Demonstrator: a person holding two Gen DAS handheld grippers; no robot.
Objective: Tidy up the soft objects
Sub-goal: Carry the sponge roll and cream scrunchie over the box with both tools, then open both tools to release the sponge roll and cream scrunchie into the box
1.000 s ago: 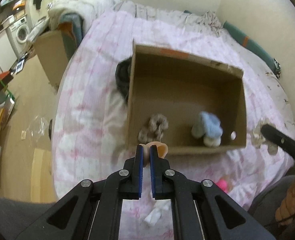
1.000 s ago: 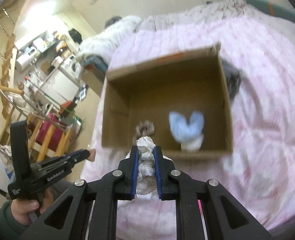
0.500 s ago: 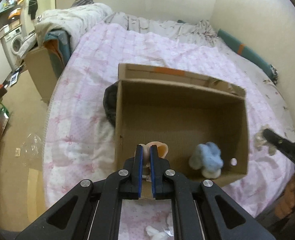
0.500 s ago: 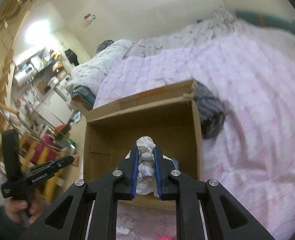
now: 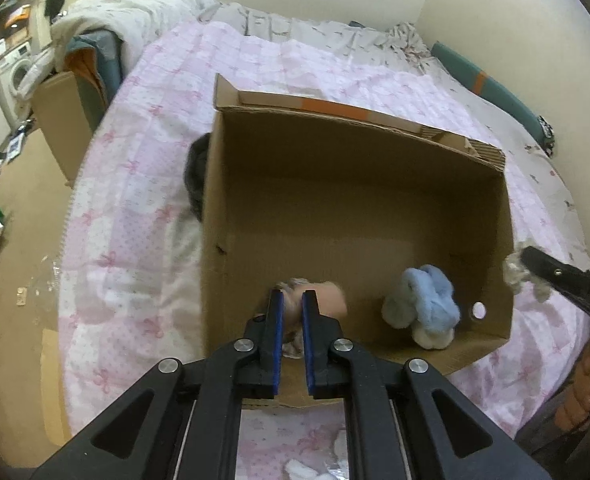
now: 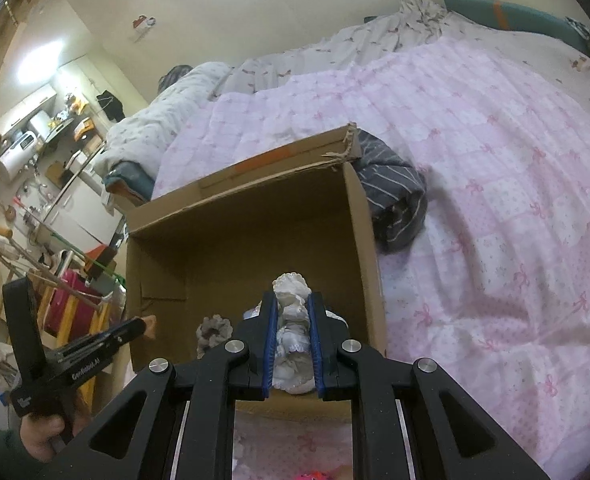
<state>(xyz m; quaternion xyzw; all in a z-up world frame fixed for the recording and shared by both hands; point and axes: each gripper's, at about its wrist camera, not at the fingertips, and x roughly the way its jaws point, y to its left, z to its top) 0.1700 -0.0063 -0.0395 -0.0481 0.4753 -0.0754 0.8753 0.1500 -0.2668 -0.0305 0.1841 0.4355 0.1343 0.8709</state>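
Box (image 5: 375, 184) on bed (image 5: 143, 184)

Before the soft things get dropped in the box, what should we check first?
1. Left gripper grips the peach soft thing: ok.
2. Right gripper grips the white frilly cloth: ok.
3. Left gripper over the cardboard box opening: ok.
4. Right gripper over the opening: ok in its own view; the left view puts it near the box's right wall.
5. Free floor inside, beside the blue fluffy toy: ok.
6. Grey scrunchie out of the drop spot: cannot tell.
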